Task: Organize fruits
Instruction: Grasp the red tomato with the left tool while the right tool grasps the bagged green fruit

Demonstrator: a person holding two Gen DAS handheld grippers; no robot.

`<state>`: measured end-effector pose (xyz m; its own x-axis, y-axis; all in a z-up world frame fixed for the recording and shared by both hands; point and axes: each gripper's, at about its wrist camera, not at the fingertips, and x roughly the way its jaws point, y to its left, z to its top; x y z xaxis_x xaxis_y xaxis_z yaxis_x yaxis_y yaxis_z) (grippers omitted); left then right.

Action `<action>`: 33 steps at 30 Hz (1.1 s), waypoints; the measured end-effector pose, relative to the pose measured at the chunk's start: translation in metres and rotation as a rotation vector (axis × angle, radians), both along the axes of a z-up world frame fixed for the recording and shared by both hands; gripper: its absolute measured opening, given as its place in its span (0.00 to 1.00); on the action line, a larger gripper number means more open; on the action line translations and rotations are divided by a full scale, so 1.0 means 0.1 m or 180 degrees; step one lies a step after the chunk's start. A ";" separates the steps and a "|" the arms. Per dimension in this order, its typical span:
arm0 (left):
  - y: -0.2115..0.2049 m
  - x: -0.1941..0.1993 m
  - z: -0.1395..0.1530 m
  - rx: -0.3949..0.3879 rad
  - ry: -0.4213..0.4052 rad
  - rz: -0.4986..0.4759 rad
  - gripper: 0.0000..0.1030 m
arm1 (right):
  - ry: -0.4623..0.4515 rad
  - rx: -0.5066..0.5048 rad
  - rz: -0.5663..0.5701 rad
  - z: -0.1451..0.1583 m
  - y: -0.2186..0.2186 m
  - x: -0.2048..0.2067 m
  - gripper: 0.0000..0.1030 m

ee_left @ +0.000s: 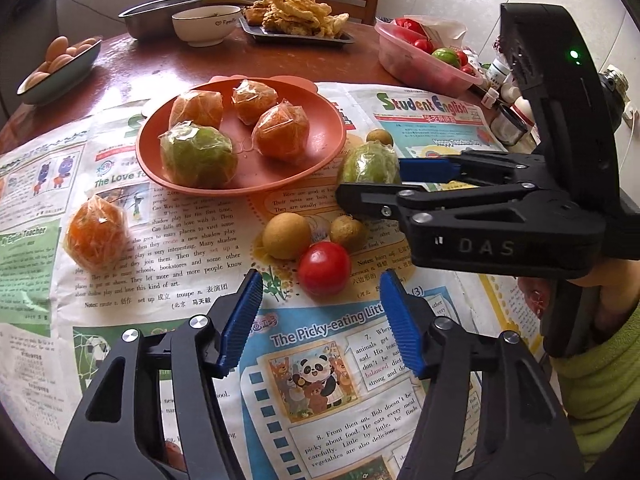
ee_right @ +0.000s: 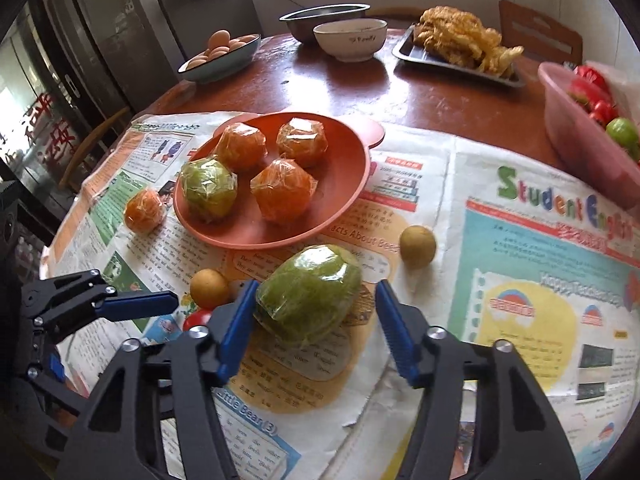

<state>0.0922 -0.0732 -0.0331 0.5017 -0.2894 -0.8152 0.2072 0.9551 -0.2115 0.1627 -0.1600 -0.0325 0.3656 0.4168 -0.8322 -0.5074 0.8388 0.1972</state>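
Note:
An orange-red plate (ee_left: 320, 120) (ee_right: 344, 176) on newspaper holds three wrapped orange fruits and one wrapped green fruit (ee_left: 198, 156). My left gripper (ee_left: 321, 277) stands open, with a red tomato (ee_left: 324, 274) just ahead between its blue pads, untouched. Small brown round fruits (ee_left: 286, 236) lie beside the tomato. My right gripper (ee_right: 316, 285) (ee_left: 371, 182) is open around a second wrapped green fruit (ee_right: 308, 292) (ee_left: 368, 164); its left pad is at the wrap and the right pad is apart. A loose wrapped orange fruit (ee_left: 96, 236) (ee_right: 145, 210) lies left of the plate.
Newspapers (ee_left: 192, 264) cover the near half of the round wooden table. Behind stand a bowl of eggs (ee_left: 60, 64), a white bowl (ee_left: 206, 24), a metal basin (ee_left: 160, 16) and a tray of fried food (ee_left: 296, 12). A pink tub of tomatoes (ee_left: 424, 56) and small bottles (ee_left: 500, 76) stand at right.

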 end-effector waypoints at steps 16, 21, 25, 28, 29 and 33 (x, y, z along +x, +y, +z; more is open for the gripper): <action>-0.06 0.13 -0.05 -0.0027 0.0074 -0.0078 0.31 | -0.0134 -0.0043 -0.0004 0.00 -0.15 0.01 0.48; -0.08 0.15 -0.06 0.0018 0.0066 -0.0079 0.25 | -0.0145 -0.0028 -0.0007 0.00 -0.20 0.00 0.47; -0.08 0.14 -0.06 0.0036 0.0073 -0.0106 0.20 | -0.0155 -0.0013 -0.0006 0.00 -0.20 0.00 0.47; -0.07 0.13 -0.06 0.0022 0.0085 -0.0124 0.20 | -0.0154 0.0006 -0.0011 0.00 -0.20 -0.01 0.47; -0.06 0.12 -0.05 0.0017 0.0085 -0.0125 0.20 | -0.0156 0.0007 -0.0011 0.01 -0.20 -0.01 0.47; -0.03 0.07 -0.01 0.0010 0.0078 -0.0137 0.20 | -0.0174 0.0016 0.0023 0.04 -0.19 -0.06 0.47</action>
<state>0.0991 -0.0759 -0.0344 0.4688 -0.3077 -0.8280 0.2428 0.9462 -0.2141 0.1571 -0.1793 -0.0284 0.4075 0.4237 -0.8090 -0.5237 0.8341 0.1731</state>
